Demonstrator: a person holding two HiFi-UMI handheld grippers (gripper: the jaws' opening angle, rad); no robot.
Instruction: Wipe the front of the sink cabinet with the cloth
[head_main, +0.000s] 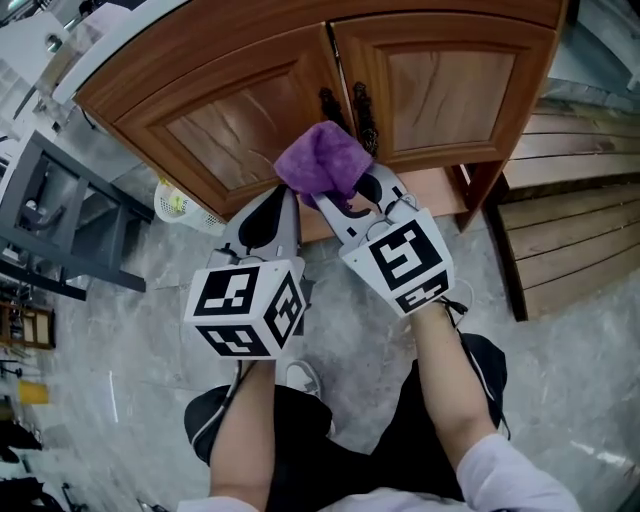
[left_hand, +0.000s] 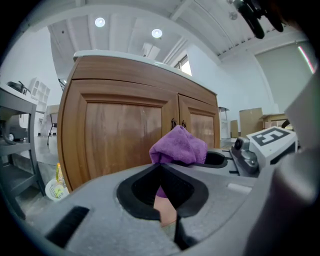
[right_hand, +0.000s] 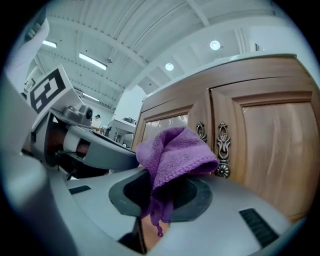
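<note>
While the purple cloth (head_main: 322, 160) sits bunched at the seam of the doors, progress: early days by my reading. No wiped band or damp streak shows on the wood, so nearly the whole front is left to do.
Right gripper (head_main: 352, 200): jaws clamped on the cloth. A wad bulges out ahead of the tips, and a loose tail hangs down between them in the right gripper view.
Left gripper (head_main: 280, 205): jaws closed together with nothing in them, parked just beside its partner at lower centre of the head view.
Cloth position: centre of the head view, right in front of the two dark ornate handles (head_main: 364, 118). Contact is hard to call from here: it may be touching the wood or hanging just short.
Left door (head_main: 225, 125): upper left of centre, panel looks dry and even.
Right door (head_main: 450, 85): upper right, same story.
Cabinet surface: glossy brown wood grain, raised frames round arched panels, pale plinth (head_main: 440, 190) beneath.
Countertop (head_main: 110, 35): white edge, top left.
Floor (head_main: 120, 340): grey marbled tile with a sheen.
Room: grey metal rack (head_main: 60, 195) at far left, white mesh basket (head_main: 180, 205) tucked by the cabinet's corner, wooden slats (head_main: 575, 210) along the right edge.
</note>
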